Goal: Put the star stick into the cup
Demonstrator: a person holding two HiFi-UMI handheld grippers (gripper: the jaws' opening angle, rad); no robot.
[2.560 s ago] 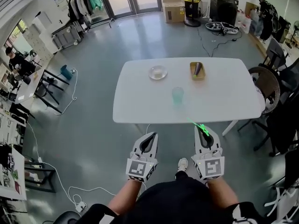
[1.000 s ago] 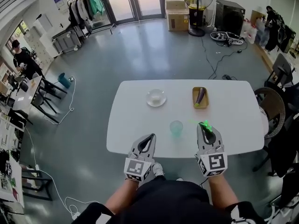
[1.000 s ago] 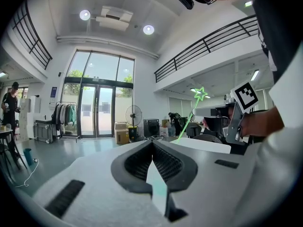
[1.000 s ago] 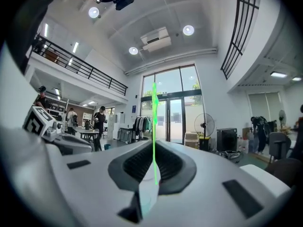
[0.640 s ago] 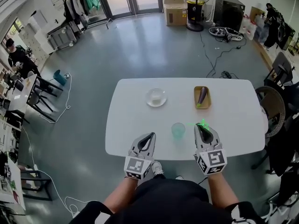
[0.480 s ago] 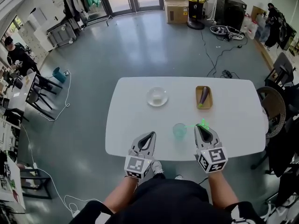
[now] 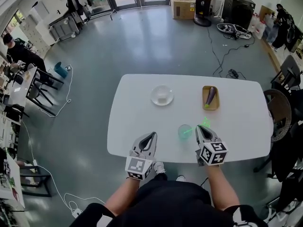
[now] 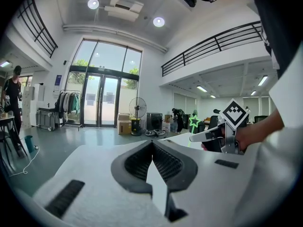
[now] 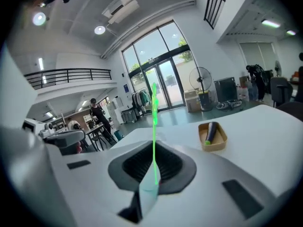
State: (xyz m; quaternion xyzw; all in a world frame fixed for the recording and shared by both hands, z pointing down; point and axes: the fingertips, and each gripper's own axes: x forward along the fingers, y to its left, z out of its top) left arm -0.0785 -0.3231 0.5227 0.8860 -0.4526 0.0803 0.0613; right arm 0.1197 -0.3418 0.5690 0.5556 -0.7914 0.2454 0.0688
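Note:
The green star stick [image 7: 205,122] is pinched in my right gripper [image 7: 201,128], which is shut on it over the white table [image 7: 137,108]. The stick slants, with its star up and to the right and its thin end down by the rim of the teal cup [image 7: 183,132]. In the right gripper view the stick [image 9: 154,126] rises straight up out of the shut right gripper [image 9: 154,150]. My left gripper [image 7: 150,136] hangs at the table's near edge, left of the cup, shut and empty [image 8: 152,143]. From there the star [image 8: 194,122] shows at the right.
A clear glass bowl [image 7: 162,95] stands at the table's far left. A wooden tray [image 7: 210,103] with a purple eggplant [image 7: 211,95] lies at the far right, also seen as the tray [image 9: 213,138]. Chairs [image 7: 278,112] crowd the table's right end.
My right gripper has tipped left toward the cup, so the stick now slants with its thin end at the cup's rim. The left gripper has stayed in place.

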